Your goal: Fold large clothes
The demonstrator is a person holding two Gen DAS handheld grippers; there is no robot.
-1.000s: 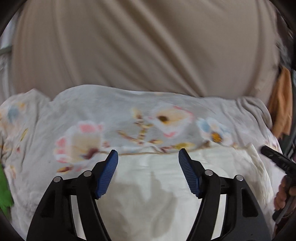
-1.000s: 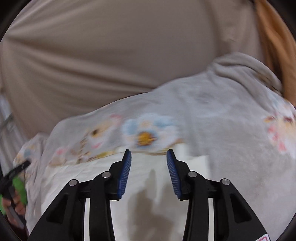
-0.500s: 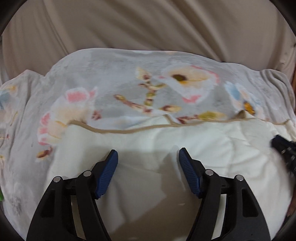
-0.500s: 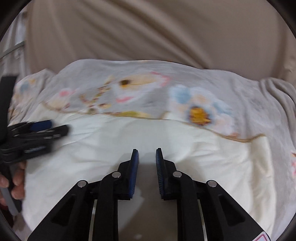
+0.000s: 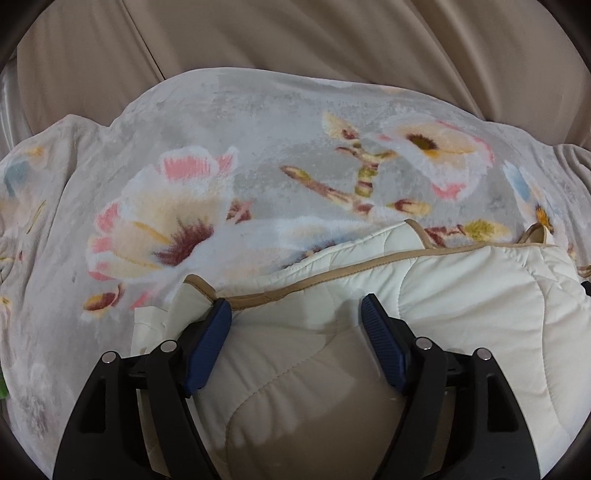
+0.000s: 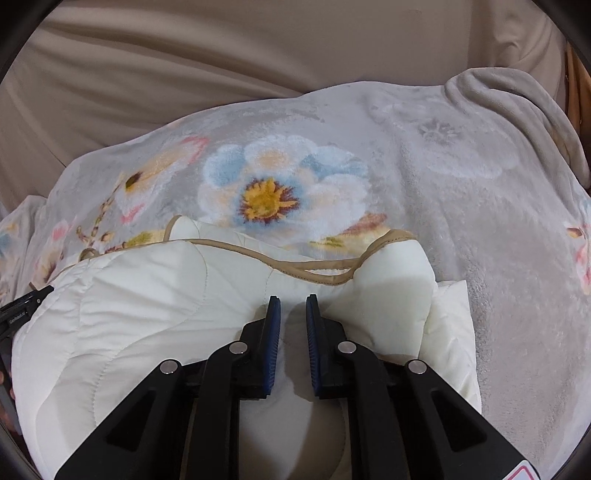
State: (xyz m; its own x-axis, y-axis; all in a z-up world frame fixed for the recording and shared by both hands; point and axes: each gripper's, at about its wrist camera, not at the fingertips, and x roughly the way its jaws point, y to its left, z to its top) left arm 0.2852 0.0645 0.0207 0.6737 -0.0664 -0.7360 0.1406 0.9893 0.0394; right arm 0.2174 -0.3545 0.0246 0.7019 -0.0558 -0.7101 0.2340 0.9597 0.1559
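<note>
A cream quilted garment with tan piping (image 5: pixel 461 295) lies folded on a grey floral fleece blanket (image 5: pixel 258 147). My left gripper (image 5: pixel 295 317) is open, low over the garment's left part, with nothing between its blue pads. The garment also shows in the right wrist view (image 6: pixel 147 295), its piped edge bunched near the top right. My right gripper (image 6: pixel 293 310) hovers over it with jaws narrowly apart, and a little cream fabric shows in the gap. The tip of the left gripper (image 6: pixel 26 302) shows at the left edge of the right wrist view.
The floral blanket (image 6: pixel 461 184) covers the surface and ends at a beige draped sheet (image 5: pixel 295 33) behind. A rolled blanket edge (image 6: pixel 517 99) rises at the far right. Something orange (image 6: pixel 576 92) shows at the right rim.
Both grippers have moved down and closer to the cream garment. The garment's top edge has folded over and bunched. The right jaws narrowed from wide open a second ago.
</note>
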